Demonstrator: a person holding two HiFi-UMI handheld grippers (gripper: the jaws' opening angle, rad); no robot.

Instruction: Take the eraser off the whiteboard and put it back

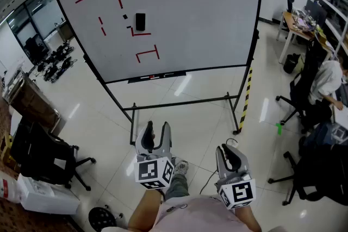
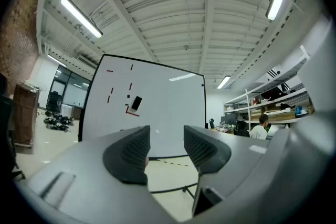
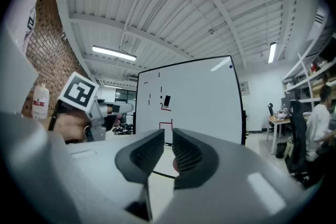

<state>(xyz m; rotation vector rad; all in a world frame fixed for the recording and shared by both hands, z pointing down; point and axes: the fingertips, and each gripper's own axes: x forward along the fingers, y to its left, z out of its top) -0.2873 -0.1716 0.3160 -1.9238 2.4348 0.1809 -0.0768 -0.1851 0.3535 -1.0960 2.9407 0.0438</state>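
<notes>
A black eraser [image 1: 140,22] sticks upright on the whiteboard [image 1: 206,8], among short red marker strokes left of the board's middle. It also shows small and far off in the left gripper view [image 2: 136,103] and the right gripper view [image 3: 167,100]. Both grippers are held close to my body, well short of the board. My left gripper [image 1: 156,130] [image 2: 167,139] is open with nothing between its jaws. My right gripper [image 1: 226,150] [image 3: 168,140] stands beside it with only a narrow slit between its jaws, also holding nothing.
The board rests on a black wheeled stand [image 1: 179,103] with a marker tray [image 1: 156,76]. A yellow-and-black striped strip [image 1: 247,96] lies on the floor at its right foot. Office chairs stand at the left [image 1: 43,157] and right [image 1: 321,171]. A person [image 1: 328,80] sits at a desk on the right.
</notes>
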